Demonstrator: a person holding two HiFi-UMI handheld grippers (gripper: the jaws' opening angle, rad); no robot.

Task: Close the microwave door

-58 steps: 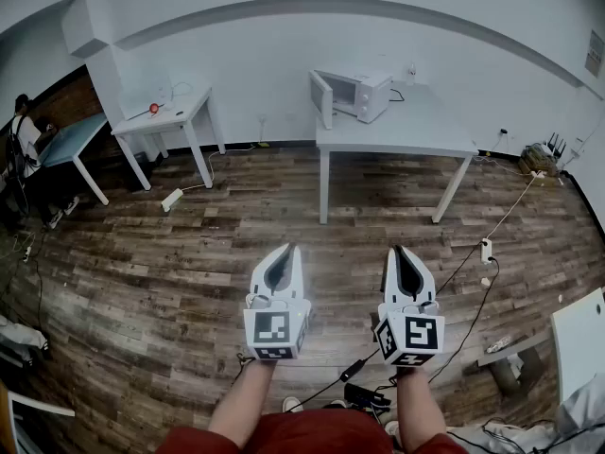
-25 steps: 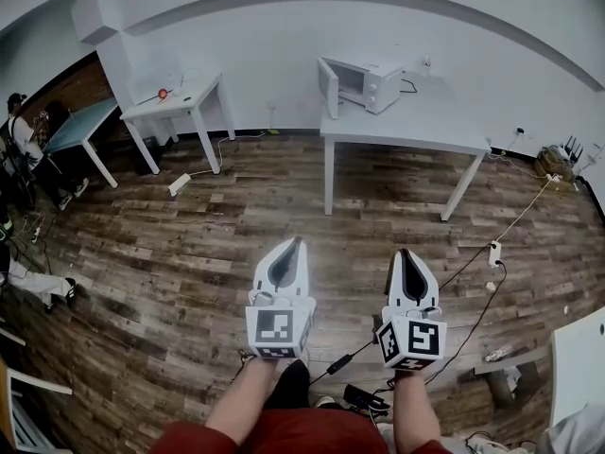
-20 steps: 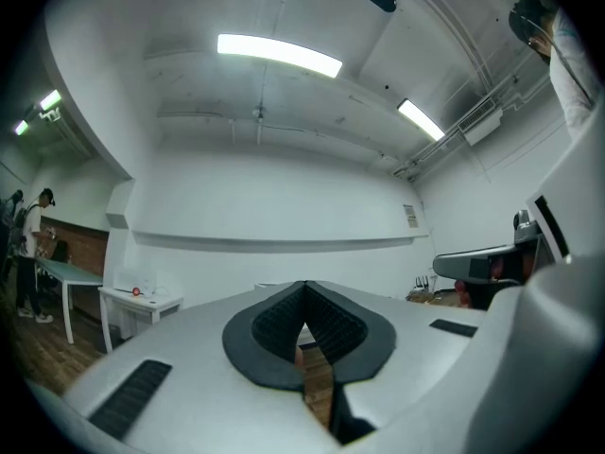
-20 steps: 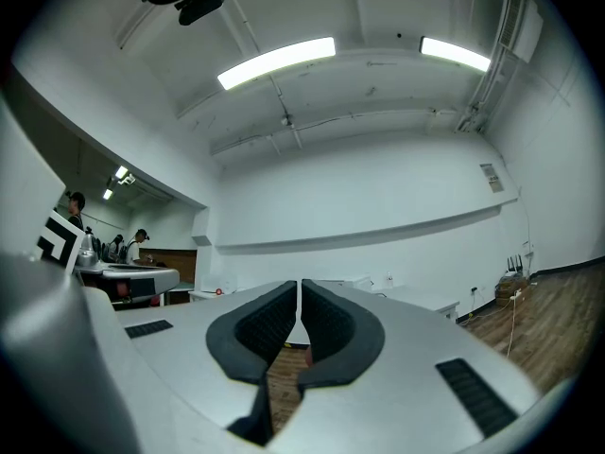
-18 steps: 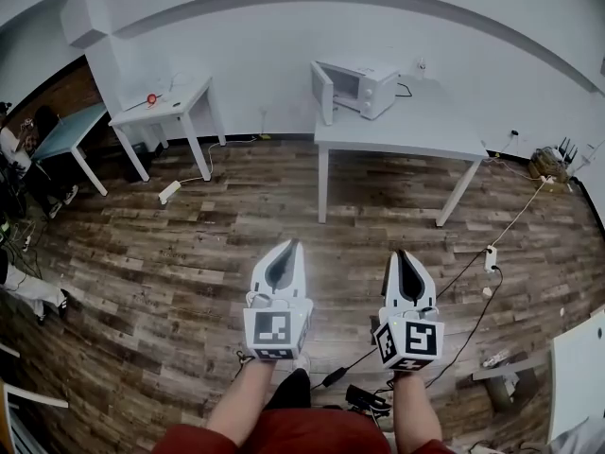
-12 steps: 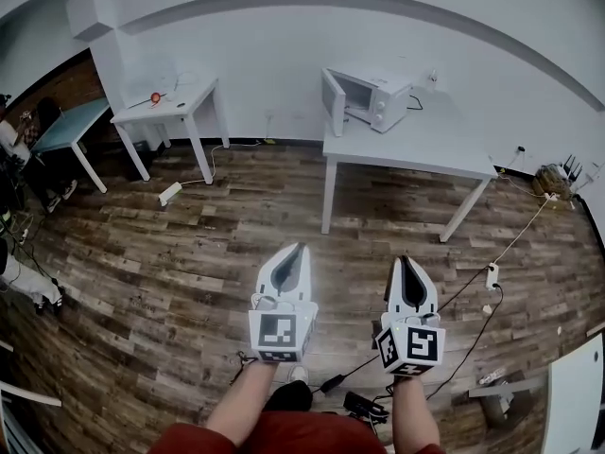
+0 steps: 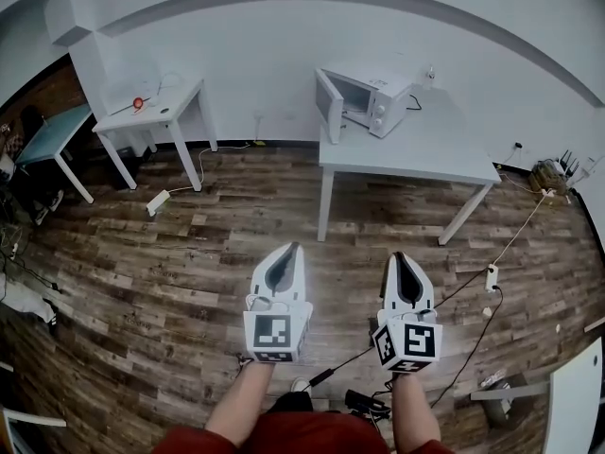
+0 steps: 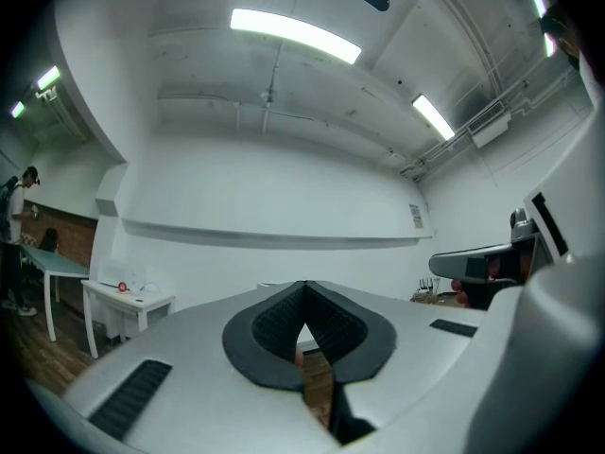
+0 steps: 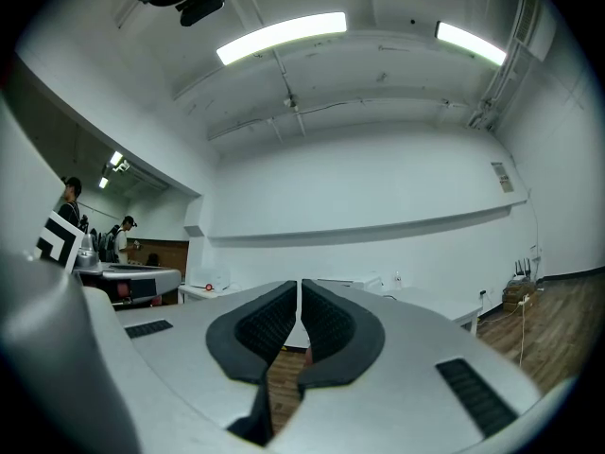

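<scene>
A dark, weathered wood-plank floor runs to a plain white far wall edged by a dark skirting strip. A white rectangular counter on four legs stands against that wall, right of centre. Left of it is a smaller white counter, and further left a teal-topped table before a brown brick wall section. A white power strip lies on the floor. Long strip lights glow on the white ceiling
</scene>
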